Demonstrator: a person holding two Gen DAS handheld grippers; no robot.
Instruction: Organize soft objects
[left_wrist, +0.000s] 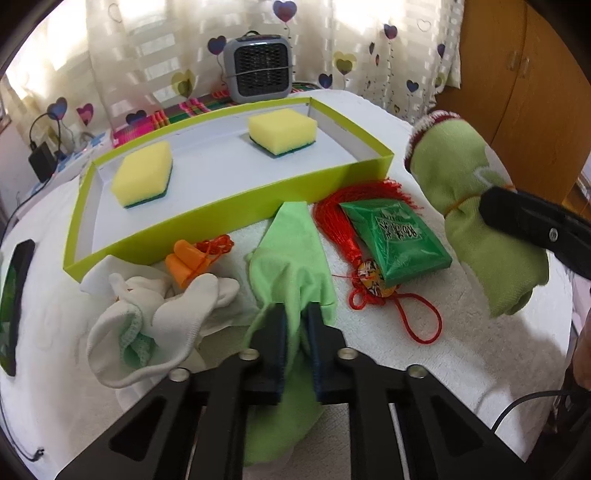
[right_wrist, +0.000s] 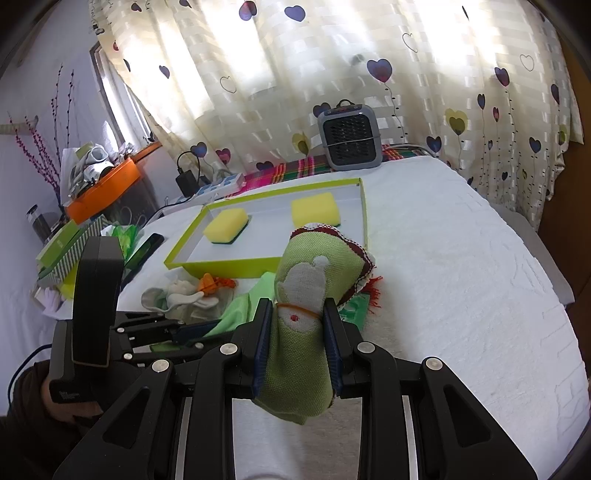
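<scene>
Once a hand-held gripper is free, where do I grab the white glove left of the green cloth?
Probably pinch the white glove at its raised fingers, coming from above. They stand up off the towel and are narrow enough for the pads, while the cuff lies crumpled over a mint cloth. Stay clear of the orange earplugs just behind.

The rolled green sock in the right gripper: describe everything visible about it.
The rolled green sock is a light green knit with a pale grey patch and a dark red and white cuff. A thin orange band cinches its middle. The right gripper is shut on it at the band, holding it clear above the white towel, cuff toward the tray.
</scene>
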